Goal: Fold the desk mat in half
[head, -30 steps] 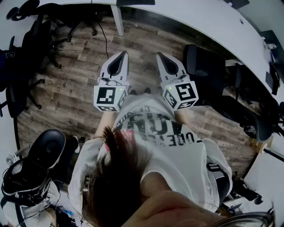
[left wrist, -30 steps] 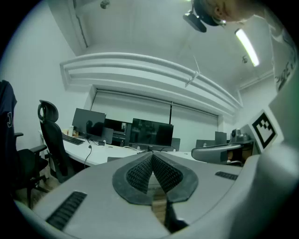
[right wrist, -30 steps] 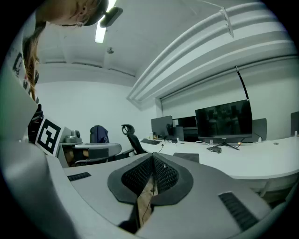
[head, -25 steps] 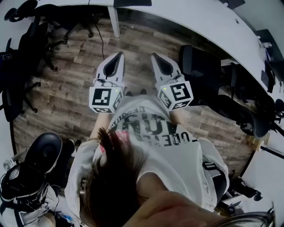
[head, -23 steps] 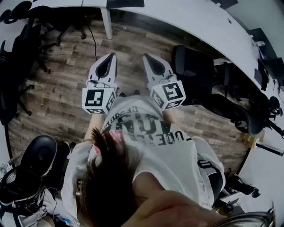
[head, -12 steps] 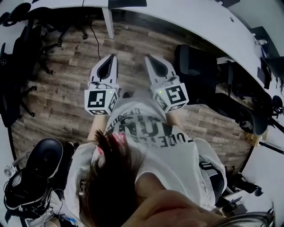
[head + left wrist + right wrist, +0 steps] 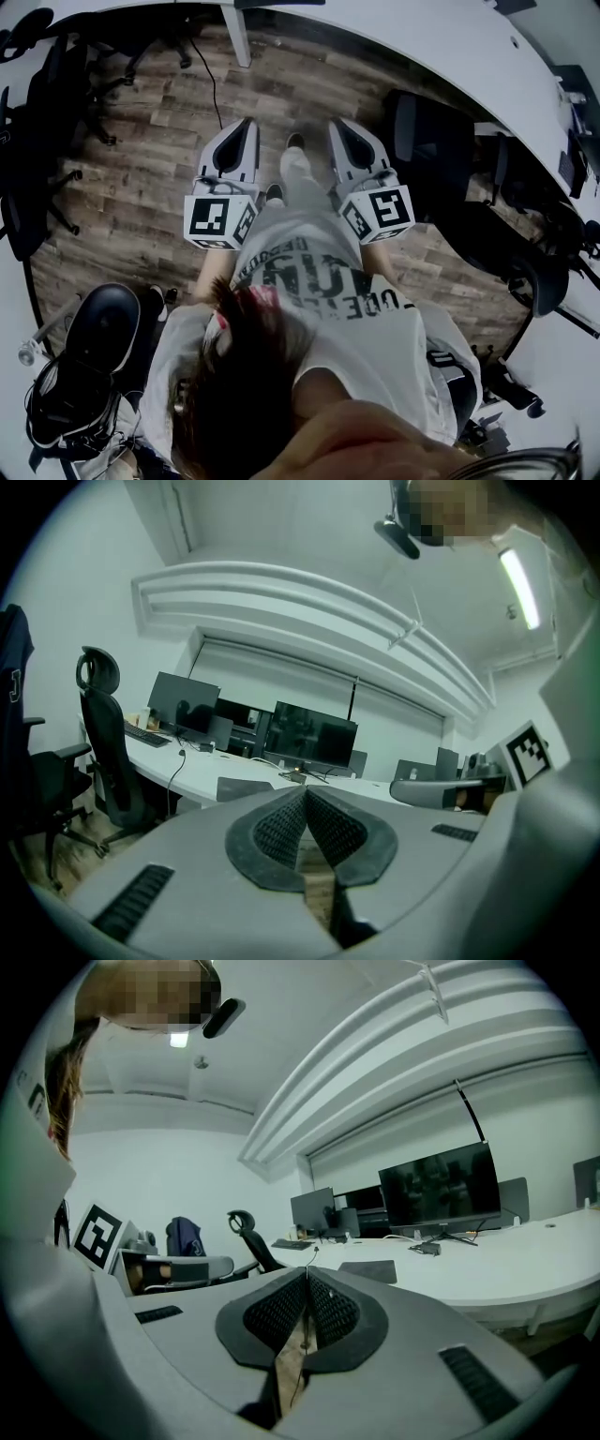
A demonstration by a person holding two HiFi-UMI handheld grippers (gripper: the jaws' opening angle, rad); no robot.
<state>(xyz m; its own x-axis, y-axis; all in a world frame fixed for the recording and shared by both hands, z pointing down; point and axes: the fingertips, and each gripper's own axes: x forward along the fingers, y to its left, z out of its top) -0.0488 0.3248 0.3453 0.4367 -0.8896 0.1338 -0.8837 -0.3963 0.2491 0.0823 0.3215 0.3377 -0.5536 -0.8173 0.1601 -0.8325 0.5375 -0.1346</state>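
Seen from above, a person in a printed white T-shirt (image 7: 328, 309) stands on a wooden floor (image 7: 131, 197), well short of the long curved white desk (image 7: 441, 42) that arcs across the top of the frame. In the left gripper view, a black office chair (image 7: 103, 733) stands at the left edge. The desk mat (image 7: 246, 787) lies left of centre as a dark flat rectangle on the desk, in front of a dark monitor (image 7: 314, 735). In the right gripper view the mat sits just right of centre (image 7: 370, 1269). It looks thin, light and limp, more like a floppy sheet than a board, so it should bend easily but sag in the middle when lifted. Its underside may cling to the desk (that is a guess from its look). The likely hold is one corner of the same edge in each gripper, though a flat thin edge may be hard to get under. The left gripper (image 7: 247, 127), left of centre in the overhead frame, has its ribbed pads pressed together with nothing between them. The right gripper (image 7: 336, 124), just right of centre, is likewise fully closed and empty. Both point towards the desk, and neither touches anything.
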